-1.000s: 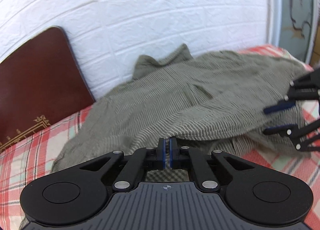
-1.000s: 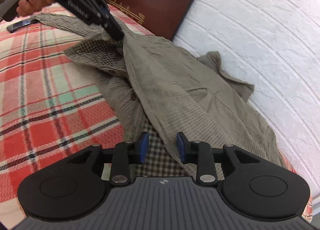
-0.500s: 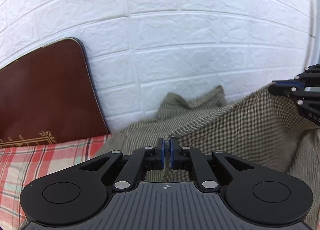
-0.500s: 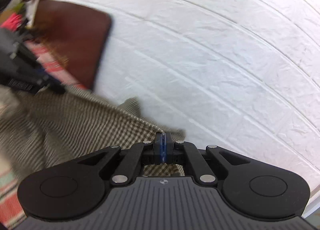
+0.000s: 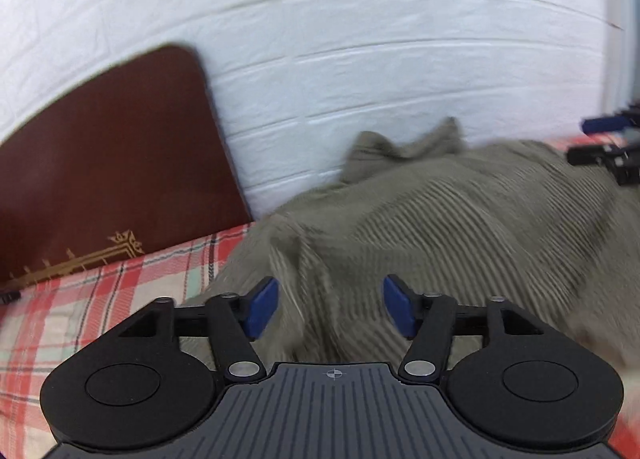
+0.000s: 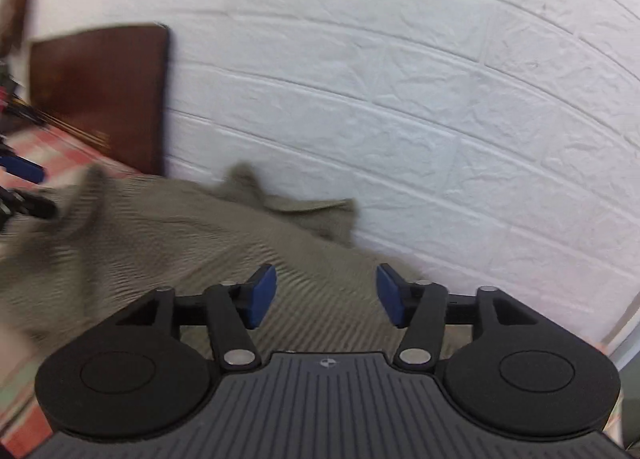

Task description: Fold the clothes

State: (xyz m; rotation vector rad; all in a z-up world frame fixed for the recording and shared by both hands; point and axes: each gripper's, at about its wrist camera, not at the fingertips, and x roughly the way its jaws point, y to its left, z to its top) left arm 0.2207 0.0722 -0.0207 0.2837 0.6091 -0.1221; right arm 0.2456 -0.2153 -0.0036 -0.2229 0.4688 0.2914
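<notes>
An olive-grey striped shirt (image 5: 440, 219) lies heaped on a red plaid bedcover (image 5: 100, 299), bunched against a white brick-pattern wall (image 5: 360, 39) beside a dark brown headboard (image 5: 112, 163). The left gripper (image 5: 330, 309) and right gripper (image 6: 326, 297) hover over the cloth, their blue-padded fingers (image 6: 262, 295) just spread apart and released, the fabric beneath them ungripped. Motion blur softens both views.

The right gripper (image 6: 326, 295) had just been opening, jaws apart over the olive shirt (image 6: 168, 235), gripping nothing. The left gripper (image 6: 24, 187) sat at nine o'clock, the headboard (image 6: 104, 91) at ten.
</notes>
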